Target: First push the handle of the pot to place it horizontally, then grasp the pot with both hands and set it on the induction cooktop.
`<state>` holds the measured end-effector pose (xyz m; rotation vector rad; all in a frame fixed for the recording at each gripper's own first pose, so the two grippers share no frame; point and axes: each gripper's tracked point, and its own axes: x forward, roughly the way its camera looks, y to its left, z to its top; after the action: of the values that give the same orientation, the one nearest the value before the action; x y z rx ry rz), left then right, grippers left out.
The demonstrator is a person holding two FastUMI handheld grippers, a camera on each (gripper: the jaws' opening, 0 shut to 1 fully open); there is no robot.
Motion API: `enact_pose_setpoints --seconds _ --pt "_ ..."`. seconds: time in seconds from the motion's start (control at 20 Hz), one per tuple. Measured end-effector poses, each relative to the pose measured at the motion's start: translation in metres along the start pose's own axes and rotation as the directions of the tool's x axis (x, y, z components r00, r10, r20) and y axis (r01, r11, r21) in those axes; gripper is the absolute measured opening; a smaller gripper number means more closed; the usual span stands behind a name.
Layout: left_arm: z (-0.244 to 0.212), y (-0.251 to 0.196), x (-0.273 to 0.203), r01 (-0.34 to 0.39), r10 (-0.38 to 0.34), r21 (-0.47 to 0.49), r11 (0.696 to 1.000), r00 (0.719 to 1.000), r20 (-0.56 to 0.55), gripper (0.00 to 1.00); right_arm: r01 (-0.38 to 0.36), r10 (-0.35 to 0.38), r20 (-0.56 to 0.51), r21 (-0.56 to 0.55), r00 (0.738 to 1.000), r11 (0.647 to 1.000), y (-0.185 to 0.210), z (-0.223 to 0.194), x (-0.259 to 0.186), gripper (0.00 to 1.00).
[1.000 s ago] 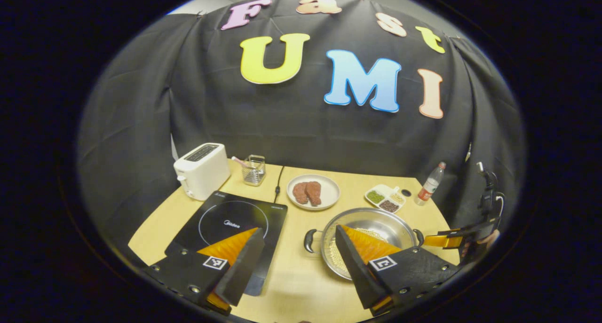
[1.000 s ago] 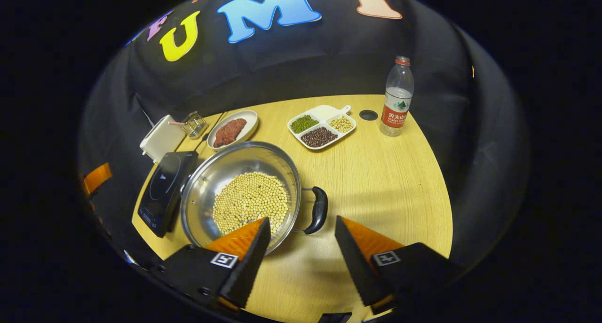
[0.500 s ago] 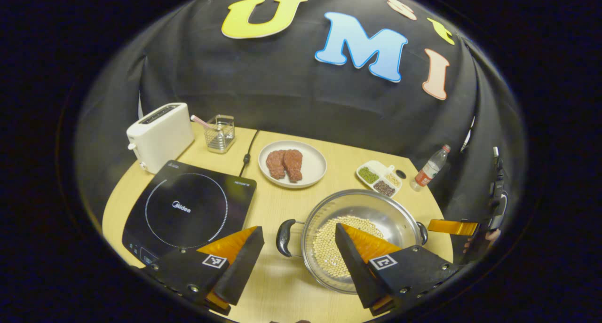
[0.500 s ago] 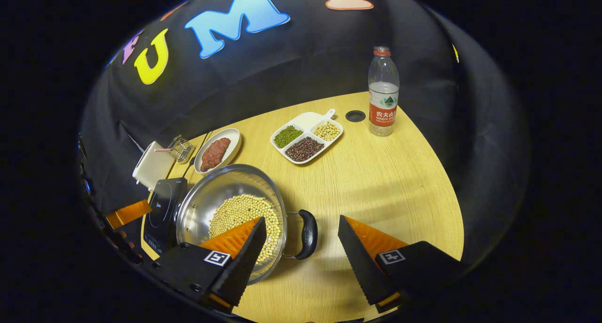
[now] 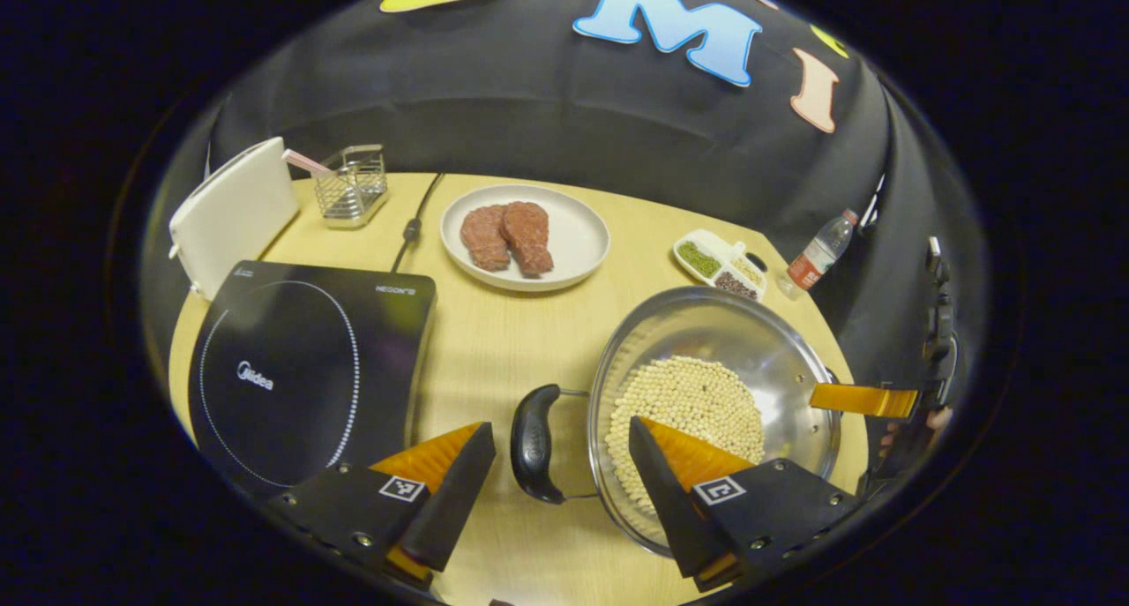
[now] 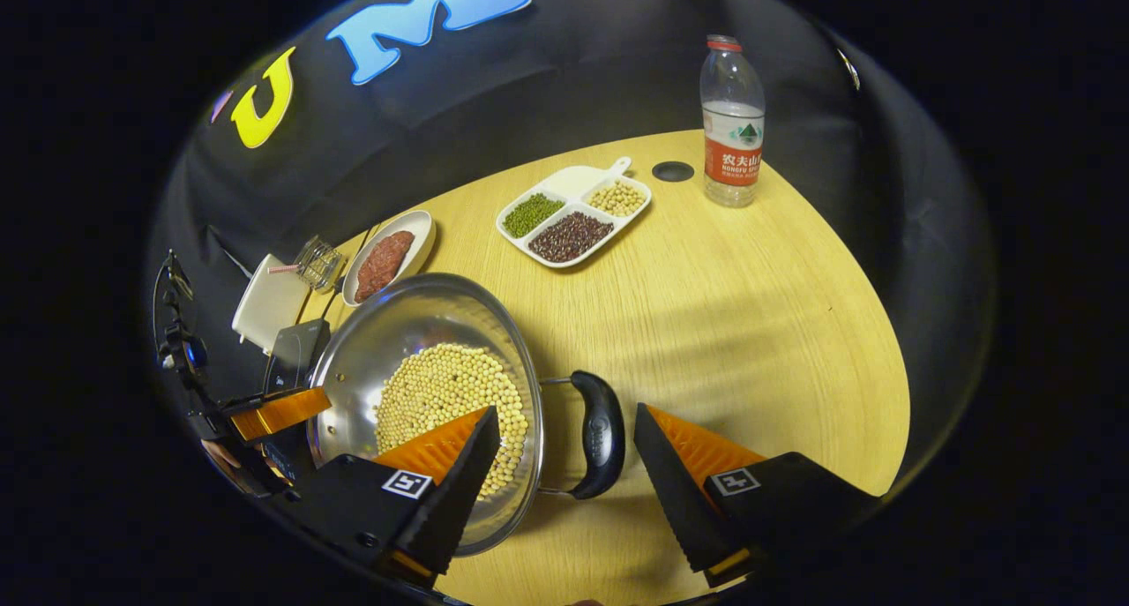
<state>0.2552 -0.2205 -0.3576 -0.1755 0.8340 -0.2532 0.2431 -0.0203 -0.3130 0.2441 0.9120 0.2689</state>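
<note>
- The left hand-held gripper (image 5: 560, 474) hangs over the surface (image 5: 494, 341) with its jaws apart, and the pot's (image 5: 706, 403) near handle (image 5: 534, 443) sits right between the two fingers, not yet pinched.
- Across the pot, the right hand-held gripper (image 6: 560, 474) is lined up the same way: jaws apart, the other handle (image 6: 600, 434) in the gap between its fingers, no contact that I can make out.
- The pot stands on the surface just ahead of both grippers, with the cooktop (image 5: 304, 368) off to the left gripper's left, well apart from the pot.
- Handling call: it's a shiny steel pot with a layer of pale beans (image 5: 688, 403) in the bottom, so expect real weight and a load that rolls if it tips.
- The steel wall looks slick; the two dark handles are the places to take hold, one gripper on each, lifting level.
- Writing: "Midea" reads on the cooktop glass; smaller print at its far corner is too small to tell.
- The bottle (image 6: 732, 121) far ahead of the right gripper carries a red label; I leave it unread.
</note>
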Motion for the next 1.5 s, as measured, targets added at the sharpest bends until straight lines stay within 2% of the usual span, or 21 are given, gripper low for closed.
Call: enact_pose_setpoints --seconds 0.2,0.3,0.35,0.45,0.55,0.6,0.65,0.7,0.75,0.9,1.0,1.05,1.1,1.15,1.3,1.35,1.4,1.45,1.5 --pt "-0.005 0.001 0.017 0.028 -0.027 0.026 0.999 0.999 -0.033 0.93 0.003 -0.003 0.002 0.078 1.000 0.997 0.003 -0.010 0.011 0.98" --pt "-0.005 0.003 0.023 0.030 -0.029 0.025 0.999 0.999 -0.036 0.76 0.004 -0.007 0.022 0.096 1.000 0.995 0.005 -0.006 0.016 0.98" --pt "-0.007 0.001 0.027 0.039 -0.038 0.020 0.999 0.998 -0.046 0.71 0.003 -0.006 0.036 0.097 0.999 0.995 0.006 -0.004 0.016 0.98" --pt "-0.009 0.005 0.030 0.036 -0.034 0.026 0.999 0.998 -0.056 0.71 0.002 -0.008 0.057 0.094 0.998 0.996 0.007 0.000 0.021 0.93" --pt "-0.006 0.006 0.031 0.053 -0.053 0.001 0.999 0.997 -0.048 0.62 0.030 -0.035 0.057 0.085 0.998 0.996 0.001 0.000 0.025 0.79" --pt "-0.009 0.006 0.032 0.061 -0.062 -0.014 0.998 0.996 -0.060 0.59 0.052 -0.057 0.058 0.082 0.997 0.995 -0.006 0.000 0.026 0.81" --pt "-0.010 0.005 0.032 0.067 -0.069 -0.025 0.997 0.996 -0.062 0.59 0.050 -0.055 0.059 0.084 0.997 0.995 -0.005 -0.001 0.028 0.69" --pt "-0.011 0.004 0.033 0.070 -0.072 -0.030 0.997 0.995 -0.064 0.62 0.040 -0.045 0.055 0.084 0.997 0.996 -0.005 0.000 0.025 0.61" --pt "-0.010 0.005 0.033 0.074 -0.076 -0.029 0.997 0.995 -0.060 0.57 0.039 -0.043 0.054 0.078 0.998 0.996 -0.006 0.000 0.027 0.60" --pt "-0.010 0.005 0.035 0.052 -0.054 -0.030 0.998 0.996 -0.075 0.53 0.043 -0.046 0.039 0.063 0.998 0.997 -0.006 -0.004 0.025 0.57" --pt "-0.009 0.006 0.035 0.049 -0.051 -0.021 0.999 0.995 -0.081 0.52 0.033 -0.035 0.030 0.062 0.999 0.998 -0.005 -0.005 0.022 0.50" --pt "-0.011 0.006 0.034 0.047 -0.048 -0.022 0.999 0.995 -0.088 0.51 0.029 -0.030 0.026 0.066 0.999 0.997 -0.004 -0.006 0.023 0.53" --pt "-0.014 0.005 0.033 0.045 -0.047 -0.026 0.999 0.994 -0.098 0.50 0.033 -0.034 0.025 0.059 0.999 0.998 -0.004 -0.009 0.022 0.45" --pt "-0.016 0.005 0.029 0.046 -0.049 -0.031 0.998 0.993 -0.103 0.46 0.040 -0.041 0.028 0.055 0.999 0.998 -0.004 -0.010 0.018 0.49" --pt "-0.024 0.003 0.016 0.060 -0.065 -0.052 0.997 0.991 -0.114 0.51 0.051 -0.052 0.034 0.051 0.998 0.997 -0.001 -0.017 -0.001 0.45" --pt "-0.027 0.002 0.009 0.064 -0.070 -0.050 0.997 0.991 -0.113 0.46 0.054 -0.055 0.034 0.052 0.998 0.997 0.001 -0.020 -0.008 0.48" --pt "-0.027 0.001 0.001 0.068 -0.073 -0.045 0.997 0.991 -0.110 0.50 0.056 -0.058 0.033 0.051 0.998 0.997 0.003 -0.024 -0.016 0.45" --pt "-0.028 -0.001 -0.007 0.071 -0.075 -0.040 0.997 0.991 -0.110 0.50 0.058 -0.060 0.035 0.053 0.998 0.997 0.005 -0.027 -0.024 0.48" --pt "-0.031 -0.001 -0.016 0.071 -0.076 -0.042 0.997 0.990 -0.119 0.54 0.062 -0.063 0.028 0.056 0.998 0.997 0.007 -0.031 -0.032 0.45"
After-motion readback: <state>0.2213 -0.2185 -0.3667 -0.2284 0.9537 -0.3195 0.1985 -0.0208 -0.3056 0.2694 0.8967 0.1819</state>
